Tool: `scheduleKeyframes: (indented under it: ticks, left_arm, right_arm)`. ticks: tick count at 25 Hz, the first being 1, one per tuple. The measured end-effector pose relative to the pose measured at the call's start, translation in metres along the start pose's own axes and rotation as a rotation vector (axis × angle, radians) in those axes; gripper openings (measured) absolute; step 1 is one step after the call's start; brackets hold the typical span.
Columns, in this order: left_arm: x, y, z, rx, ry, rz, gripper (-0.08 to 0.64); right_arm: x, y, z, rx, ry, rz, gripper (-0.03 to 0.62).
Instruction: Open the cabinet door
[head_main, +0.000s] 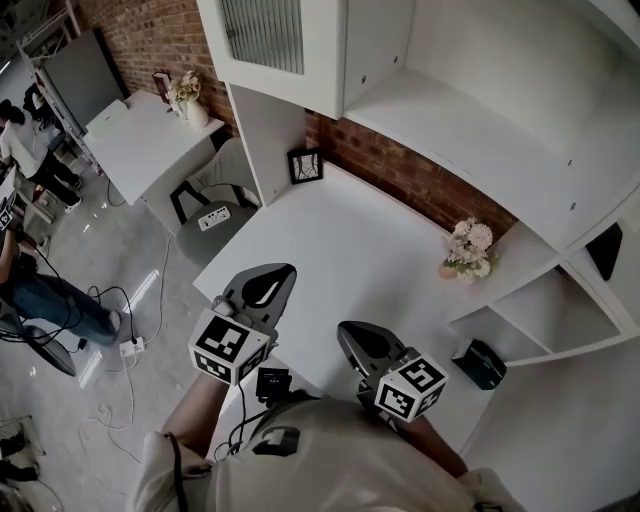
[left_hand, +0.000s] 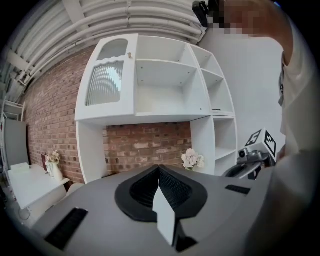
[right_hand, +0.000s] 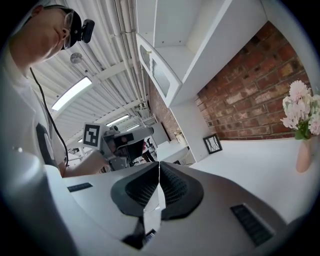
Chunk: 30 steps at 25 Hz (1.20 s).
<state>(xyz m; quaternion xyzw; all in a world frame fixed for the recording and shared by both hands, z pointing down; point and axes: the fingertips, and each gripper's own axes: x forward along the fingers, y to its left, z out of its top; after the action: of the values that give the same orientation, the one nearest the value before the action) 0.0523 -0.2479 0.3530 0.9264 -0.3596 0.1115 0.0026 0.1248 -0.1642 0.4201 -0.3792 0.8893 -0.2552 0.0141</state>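
Two grippers hang above the near edge of a white tabletop (head_main: 340, 240), both pointing toward the white shelves (head_main: 470, 120) that stand against a brick wall (head_main: 400, 175). The left gripper (head_main: 284, 271) has its fingers (left_hand: 172, 189) pressed fully together, the ribbed black pads meeting in one seam with nothing between them. The right gripper (head_main: 346, 330), just beside it and a little further back toward the person, is the same: fingers (right_hand: 174, 187) closed tight and empty. Neither gripper touches the shelves.

The door (head_main: 262, 38) covers the upper left compartment of the shelves, well above and beyond the left gripper. It is white, with a ribbed glass panel under an arched pane and a small knob (left_hand: 129, 55) high on its right edge. It looks shut, flush with the front of the shelves.

A black frame (head_main: 305, 165) stands at the back of the tabletop by the left upright. A vase (head_main: 468, 250) of pale flowers stands at the back right, near the low side shelves, where a black box (head_main: 478, 362) sits. Further left are a second table (head_main: 140, 140) and people (head_main: 30, 140) on the floor.
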Motion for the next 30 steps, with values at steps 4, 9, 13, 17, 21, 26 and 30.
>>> scheduleKeyframes:
  ticks: [4,9,13,17,21,26,30]
  left_arm:
    - [0.014,0.022,0.029,0.027,-0.068,0.063,0.018]
    - [0.041,0.045,0.069,0.083,-0.147,0.113,0.018]
    - [0.064,0.056,0.098,0.126,-0.194,0.125,0.019]
    - [0.085,0.067,0.117,0.130,-0.228,0.163,0.021]
    - [0.103,0.079,0.134,0.112,-0.261,0.185,0.182]
    - [0.117,0.094,0.158,0.091,-0.311,0.243,0.265]
    - [0.131,0.097,0.171,0.101,-0.324,0.279,0.281]
  right_arm:
    - [-0.001,-0.007,0.002,0.017,-0.009,-0.008,0.026]
    - [0.002,-0.010,0.000,0.028,0.017,0.005,0.028]
    - [0.007,-0.011,-0.001,0.021,0.043,0.017,0.027]
    - [0.007,-0.013,-0.002,0.026,0.055,0.018,0.027]
    - [0.008,-0.017,-0.003,0.034,0.057,0.016,0.027]
    - [0.005,-0.022,-0.002,0.045,0.051,0.006,0.027]
    - [0.004,-0.020,-0.003,0.039,0.053,0.011,0.026]
